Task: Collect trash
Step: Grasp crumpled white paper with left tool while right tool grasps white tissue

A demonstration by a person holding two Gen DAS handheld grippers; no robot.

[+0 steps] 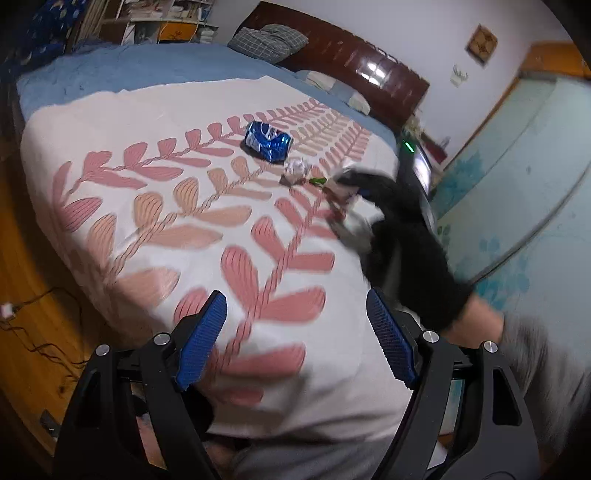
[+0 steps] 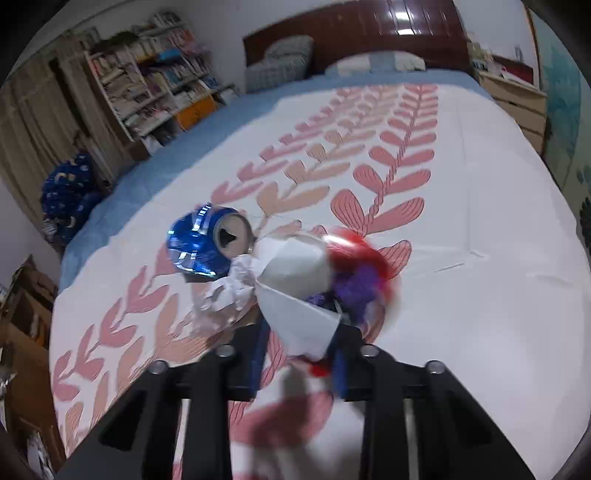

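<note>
A crushed blue can [image 1: 268, 141] lies on the white leaf-patterned bedspread [image 1: 184, 206]. A crumpled white paper [image 1: 297, 165] and a small green scrap [image 1: 318, 181] lie just beside it. My left gripper [image 1: 295, 334] is open and empty, hovering over the near part of the bed. My right gripper [image 2: 301, 347] is shut on a white, red and purple snack wrapper [image 2: 295, 280], blurred by motion. The can [image 2: 203, 243] and the crumpled paper [image 2: 229, 291] sit just left of it. The right gripper and the gloved hand [image 1: 399, 236] show blurred in the left wrist view.
A checked pillow [image 2: 280, 62] and a dark wooden headboard [image 2: 369, 29] are at the far end of the bed. A bookshelf [image 2: 155, 81] stands at the left, a wooden dresser [image 2: 517, 103] at the right. Cables [image 1: 44, 332] lie on the wooden floor.
</note>
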